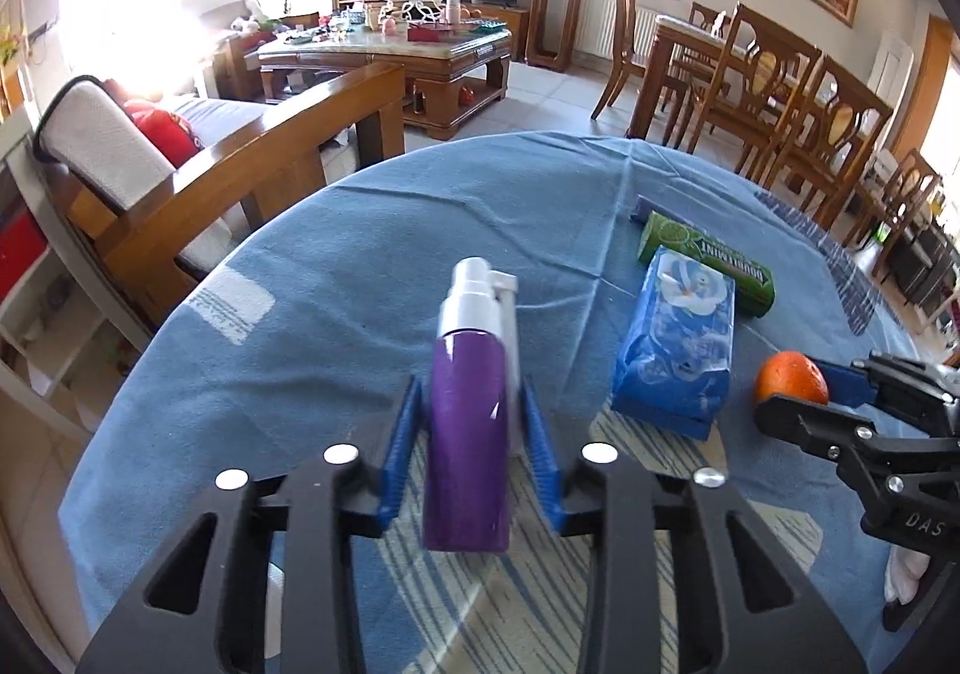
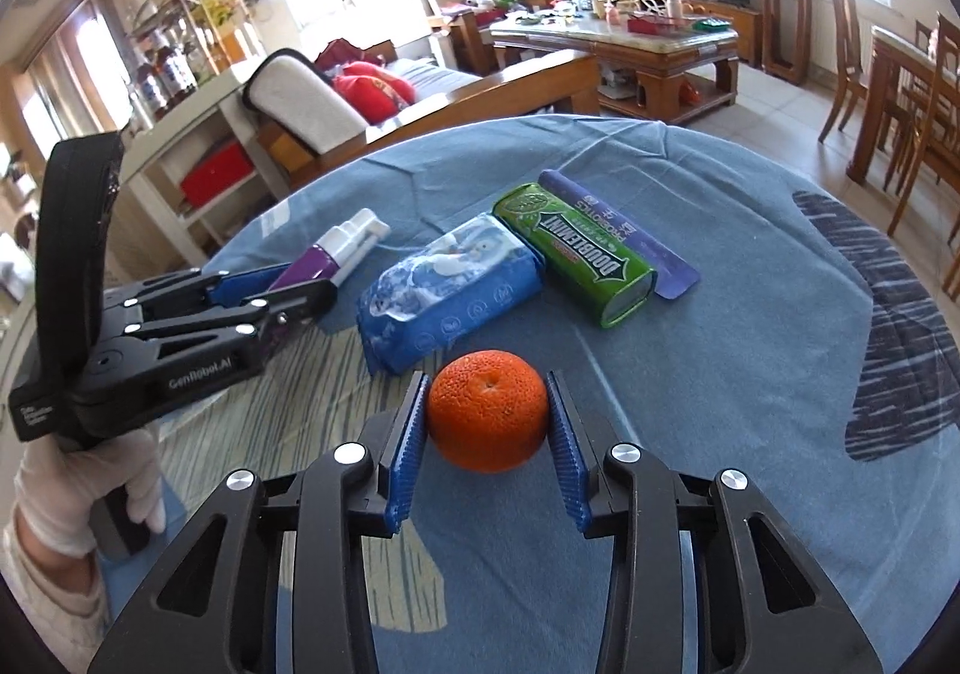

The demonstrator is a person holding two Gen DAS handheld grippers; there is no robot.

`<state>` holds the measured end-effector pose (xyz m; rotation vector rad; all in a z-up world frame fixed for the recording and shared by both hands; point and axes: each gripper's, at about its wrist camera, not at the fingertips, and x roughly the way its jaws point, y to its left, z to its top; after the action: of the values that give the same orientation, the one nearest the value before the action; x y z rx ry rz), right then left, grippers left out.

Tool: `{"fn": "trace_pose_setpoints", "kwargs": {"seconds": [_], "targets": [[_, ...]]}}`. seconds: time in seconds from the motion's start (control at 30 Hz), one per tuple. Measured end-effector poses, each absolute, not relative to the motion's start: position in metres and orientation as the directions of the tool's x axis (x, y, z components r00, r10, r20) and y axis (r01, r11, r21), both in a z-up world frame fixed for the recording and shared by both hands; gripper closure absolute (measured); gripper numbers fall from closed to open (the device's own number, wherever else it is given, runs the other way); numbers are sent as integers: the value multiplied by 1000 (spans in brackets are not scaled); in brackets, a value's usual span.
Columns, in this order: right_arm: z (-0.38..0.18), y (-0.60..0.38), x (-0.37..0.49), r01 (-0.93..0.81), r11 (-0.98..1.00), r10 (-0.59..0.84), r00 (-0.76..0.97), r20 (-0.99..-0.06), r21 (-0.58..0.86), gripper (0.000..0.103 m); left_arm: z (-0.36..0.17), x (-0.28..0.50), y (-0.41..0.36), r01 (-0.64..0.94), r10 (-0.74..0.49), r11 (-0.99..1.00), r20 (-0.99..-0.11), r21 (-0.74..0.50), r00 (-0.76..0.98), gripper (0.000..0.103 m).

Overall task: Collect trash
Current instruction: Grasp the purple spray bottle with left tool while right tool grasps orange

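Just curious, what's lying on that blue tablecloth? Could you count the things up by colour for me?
Purple: 2, the spray bottle between the left gripper's fingers, and the flat sachet
Blue: 1, the tissue pack
Green: 1, the Doublemint gum pack
Orange: 1, the orange between the right gripper's fingers
Total: 5

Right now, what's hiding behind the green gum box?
Behind the green gum box lies a flat purple packet, flush against its far side. Its printed top and both ends show. The edge nearest the box is covered, so whether it tucks underneath can't be seen.
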<state>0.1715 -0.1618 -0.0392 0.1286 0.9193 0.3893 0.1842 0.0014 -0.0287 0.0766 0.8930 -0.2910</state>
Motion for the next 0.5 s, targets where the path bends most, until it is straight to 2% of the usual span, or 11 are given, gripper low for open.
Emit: {"fn": "trace_pose_setpoints", "kwargs": {"seconds": [0.23,0.4,0.5], "targets": [[-31,-175,149,-244,904,427,558,-711,351,65,-29,182,8,350,-402,905,-754,-242,519,73],[-17,-189,109,-240,884,462,586,-665,402,65,-15,154,2,386,-431,890,-725,-242,538,74],[-11,-198,87,-234,876,472,598,-647,423,65,0,131,-4,413,-451,879,-693,-237,563,78]]}}
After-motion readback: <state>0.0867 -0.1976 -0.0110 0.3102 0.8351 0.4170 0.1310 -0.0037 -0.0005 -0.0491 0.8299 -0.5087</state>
